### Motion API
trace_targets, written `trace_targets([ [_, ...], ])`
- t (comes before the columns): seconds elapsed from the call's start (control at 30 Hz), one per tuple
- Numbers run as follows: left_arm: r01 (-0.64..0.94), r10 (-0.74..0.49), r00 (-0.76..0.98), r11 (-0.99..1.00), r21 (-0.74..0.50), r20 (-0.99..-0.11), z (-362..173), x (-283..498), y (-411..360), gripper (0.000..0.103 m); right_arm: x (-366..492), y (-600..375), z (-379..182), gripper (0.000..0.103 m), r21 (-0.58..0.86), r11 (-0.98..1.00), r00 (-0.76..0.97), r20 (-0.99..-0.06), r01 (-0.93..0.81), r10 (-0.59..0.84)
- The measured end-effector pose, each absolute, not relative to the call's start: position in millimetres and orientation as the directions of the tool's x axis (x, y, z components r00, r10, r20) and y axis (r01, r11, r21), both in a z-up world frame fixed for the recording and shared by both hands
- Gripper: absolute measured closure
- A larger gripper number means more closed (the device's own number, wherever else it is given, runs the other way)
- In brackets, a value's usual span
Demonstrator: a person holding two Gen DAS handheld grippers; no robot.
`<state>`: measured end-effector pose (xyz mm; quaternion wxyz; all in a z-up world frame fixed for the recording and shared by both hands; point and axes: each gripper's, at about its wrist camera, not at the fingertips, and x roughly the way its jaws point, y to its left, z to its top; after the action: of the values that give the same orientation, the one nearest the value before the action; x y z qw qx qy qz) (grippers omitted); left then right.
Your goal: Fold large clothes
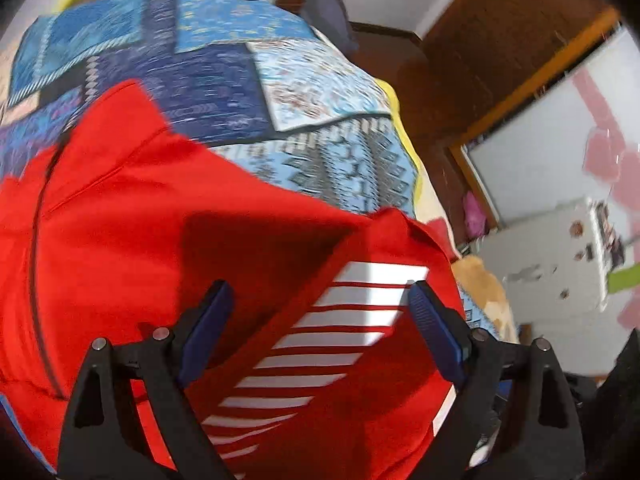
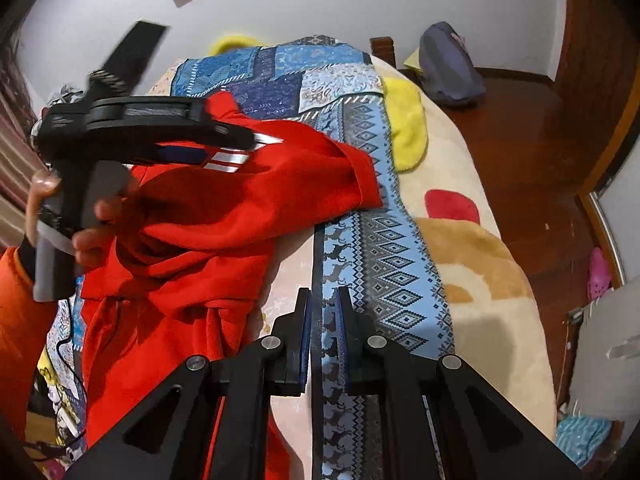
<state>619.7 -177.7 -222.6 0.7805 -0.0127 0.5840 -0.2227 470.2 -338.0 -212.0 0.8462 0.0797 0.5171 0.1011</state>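
A red sweatshirt (image 1: 132, 216) with white stripes (image 1: 344, 320) lies rumpled on a blue patterned bedspread (image 1: 208, 80). My left gripper (image 1: 320, 292) is open and hovers just above the striped part, holding nothing. In the right wrist view the sweatshirt (image 2: 224, 208) lies bunched at the left, and the left gripper (image 2: 240, 140) is over its striped sleeve. My right gripper (image 2: 323, 300) has its jaws nearly together with a narrow gap, empty, over the bedspread (image 2: 384, 264) to the right of the garment.
A cream blanket with a bear print (image 2: 472, 264) covers the bed's right side, with a yellow cloth (image 2: 408, 124) near the far edge. A grey bag (image 2: 448, 68) sits on the wooden floor (image 2: 532, 152). A wall and wooden door frame (image 1: 532, 80) are to the right.
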Motion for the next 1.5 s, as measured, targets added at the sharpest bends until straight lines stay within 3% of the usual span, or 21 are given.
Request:
trace_targets([
  [0.07,0.368,-0.345,0.242,0.898,-0.243,-0.907,-220.8,611.8,-190.3,0.041,469.8,-337.1,-216.5,0.095,0.225,0.970,0.445,-0.862,-0.095,0.243],
  [0.13,0.386,-0.326,0.251,0.897,-0.215,-0.911,-218.4,603.5,-199.2,0.089,468.9,-336.1,-220.0,0.095,0.221,0.970,0.438,-0.866,-0.098,0.242],
  [0.17,0.389,-0.302,0.263,0.902,-0.186,-0.916,-215.7,598.6,-203.5,0.099,468.6,-335.5,-221.9,0.095,0.226,0.969,0.433,-0.867,-0.096,0.245],
  [0.2,0.391,-0.291,0.282,0.905,-0.167,-0.914,-213.2,595.3,-202.9,0.101,467.7,-335.0,-223.3,0.095,0.234,0.968,0.428,-0.868,-0.095,0.252],
  [0.47,0.398,-0.305,0.586,0.915,-0.061,-0.751,-89.6,539.0,-182.7,0.102,456.1,-318.2,-205.6,0.095,0.235,0.963,0.449,-0.852,-0.132,0.270],
  [0.7,0.184,-0.105,0.797,0.980,0.073,-0.595,-14.3,488.7,-102.3,0.102,460.7,-270.4,-195.7,0.095,0.138,0.966,0.474,-0.850,-0.220,0.229],
  [0.83,0.018,0.031,0.803,0.997,0.076,-0.596,-27.1,474.6,-34.6,0.102,471.5,-240.2,-206.1,0.095,0.062,0.964,0.474,-0.862,-0.258,0.182],
  [0.93,-0.074,0.096,0.753,0.995,0.060,-0.651,-61.5,468.7,14.0,0.102,479.4,-226.0,-219.5,0.095,-0.033,0.959,0.469,-0.877,-0.280,0.107],
  [1.1,-0.135,0.107,0.601,0.990,0.032,-0.792,-151.4,470.7,69.4,0.102,484.4,-217.8,-233.9,0.095,-0.188,0.936,0.478,-0.878,-0.298,-0.024],
  [1.23,-0.133,0.115,0.514,0.990,0.054,-0.850,-205.7,474.6,83.8,0.097,482.7,-218.9,-238.0,0.095,-0.299,0.907,0.498,-0.859,-0.297,-0.120],
  [1.37,-0.084,0.051,0.454,0.996,0.015,-0.890,-227.0,480.8,93.9,0.095,477.6,-227.5,-228.9,0.095,-0.259,0.921,0.485,-0.870,-0.292,-0.091],
  [1.47,-0.049,0.001,0.478,0.999,-0.025,-0.879,-207.6,474.1,105.1,0.082,471.9,-237.8,-205.3,0.095,-0.171,0.942,0.502,-0.865,-0.288,-0.003],
  [1.5,-0.045,-0.015,0.500,0.998,-0.043,-0.866,-196.8,469.0,112.7,0.070,470.5,-243.0,-194.4,0.095,-0.130,0.951,0.509,-0.860,-0.280,0.032],
])
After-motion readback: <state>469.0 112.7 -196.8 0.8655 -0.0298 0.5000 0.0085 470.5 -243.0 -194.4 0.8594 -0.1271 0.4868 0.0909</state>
